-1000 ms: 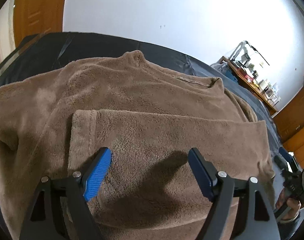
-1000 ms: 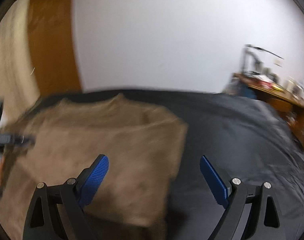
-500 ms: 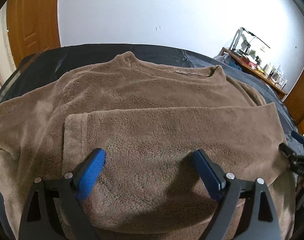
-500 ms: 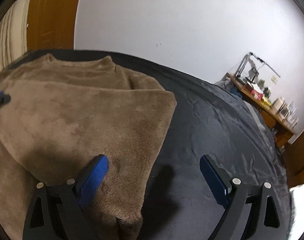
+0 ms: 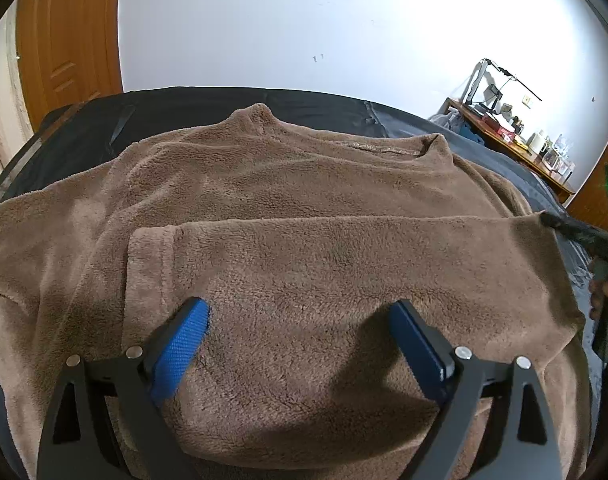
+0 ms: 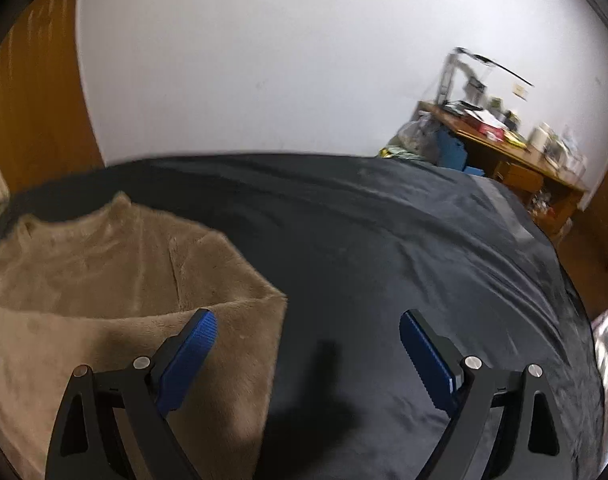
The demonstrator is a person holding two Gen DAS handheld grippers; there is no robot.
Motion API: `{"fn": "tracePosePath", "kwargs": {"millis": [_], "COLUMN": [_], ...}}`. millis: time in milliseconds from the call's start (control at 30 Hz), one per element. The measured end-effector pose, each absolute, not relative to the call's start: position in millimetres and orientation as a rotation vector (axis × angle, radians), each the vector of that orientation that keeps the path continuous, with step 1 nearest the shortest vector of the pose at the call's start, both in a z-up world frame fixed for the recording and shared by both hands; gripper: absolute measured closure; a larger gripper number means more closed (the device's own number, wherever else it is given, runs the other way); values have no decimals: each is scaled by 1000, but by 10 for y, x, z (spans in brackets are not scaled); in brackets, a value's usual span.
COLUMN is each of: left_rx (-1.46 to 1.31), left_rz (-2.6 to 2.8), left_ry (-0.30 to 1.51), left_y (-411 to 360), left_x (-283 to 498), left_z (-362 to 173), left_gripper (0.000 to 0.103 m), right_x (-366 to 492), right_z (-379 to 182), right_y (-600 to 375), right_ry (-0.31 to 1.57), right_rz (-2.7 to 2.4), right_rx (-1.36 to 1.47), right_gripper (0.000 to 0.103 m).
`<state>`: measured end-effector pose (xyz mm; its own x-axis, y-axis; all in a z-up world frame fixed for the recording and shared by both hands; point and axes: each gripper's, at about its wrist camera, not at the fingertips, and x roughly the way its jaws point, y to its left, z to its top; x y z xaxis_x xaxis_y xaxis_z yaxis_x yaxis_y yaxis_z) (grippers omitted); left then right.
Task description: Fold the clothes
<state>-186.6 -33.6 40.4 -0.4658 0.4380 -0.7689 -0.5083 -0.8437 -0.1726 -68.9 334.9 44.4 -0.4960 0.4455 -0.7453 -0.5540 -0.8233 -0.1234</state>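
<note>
The brown fleece top [image 5: 296, 208] lies spread on the dark bedspread [image 6: 403, 240], and one sleeve [image 5: 343, 264] is already laid flat across the chest, cuff toward the left. So I'd say I'm between folds — sleeve in, body not yet doubled over. My left gripper [image 5: 300, 344] hovers just over the folded sleeve with its jaws wide apart, holding nothing. My right gripper [image 6: 307, 348] is also spread open and empty, straddling the garment's right edge, half over bare bedspread. Next I probably need to pinch the hem corners on both sides and bring them up toward the collar [image 5: 383, 148] — evenly, or the fleece bunches.
</note>
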Motion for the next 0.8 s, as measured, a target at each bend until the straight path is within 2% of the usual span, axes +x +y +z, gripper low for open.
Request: {"fn": "tracePosePath", "kwargs": {"millis": [100,167,267,500,633,800], "left_rx": [-1172,-1172,-1172,-1172,-1174,-1176], "left_rz": [2293,2289,2284,2279,2283,2288], "left_ry": [103,107,113,100,103,108], "left_y": [-338,-323,-304,-319,-314,-306], "left_x": [-1875,-1874,-1872,-1865,-1863,-1863], "left_z": [403,398,393,397,400,403], "left_gripper": [8,6,4,3,3,3], "right_x": [-822,-811,-802,-804,-652,-645], "right_z": [278,190,158,217,416,411], "right_y": [3333,3392,3425,3250,3197,3241], "right_ry": [33,51,46,-84,-100,-107], "right_rz": [2209,2207,2185,2154,2143,2151], "right_rx": [-1148,-1139,-1117,-1083,-1000,-1058], "right_gripper": [9,8,2,2,2,2]}}
